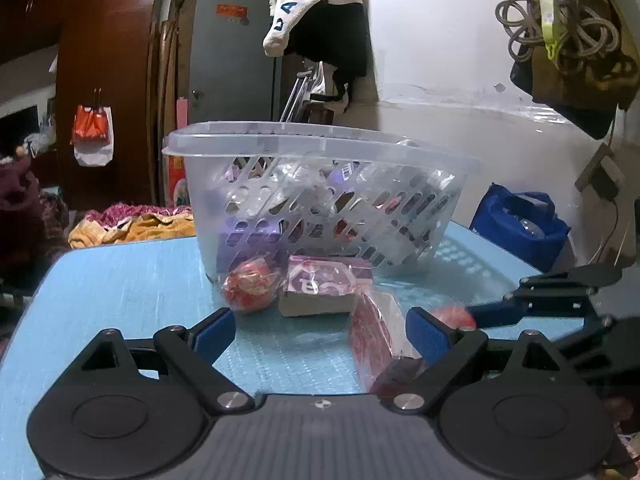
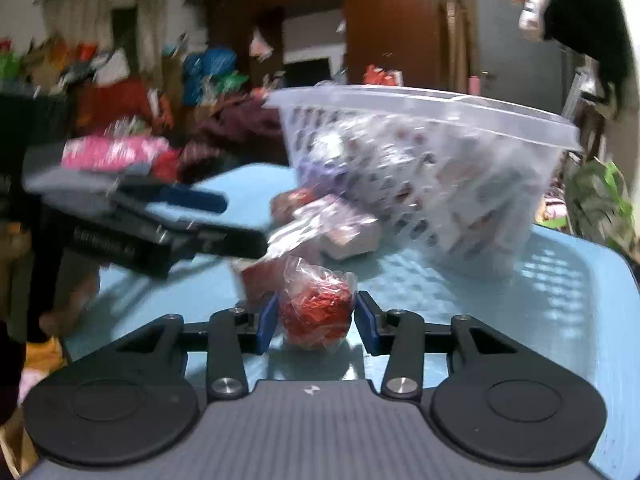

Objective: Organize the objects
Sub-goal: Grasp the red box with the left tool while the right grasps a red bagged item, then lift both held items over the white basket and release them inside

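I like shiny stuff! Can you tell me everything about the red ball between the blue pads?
The red ball is crinkly shiny red foil wrapped in clear plastic that bunches up on top. It sits on the blue table, in front of the basket. The right hand-held gripper has it between its blue pads, which sit against its wrapper.

Mounted low on each wrist, facing forward over the blue worktop (image 1: 120, 280); sharing the near slotted basket (image 1: 320, 184) (image 2: 432, 168).
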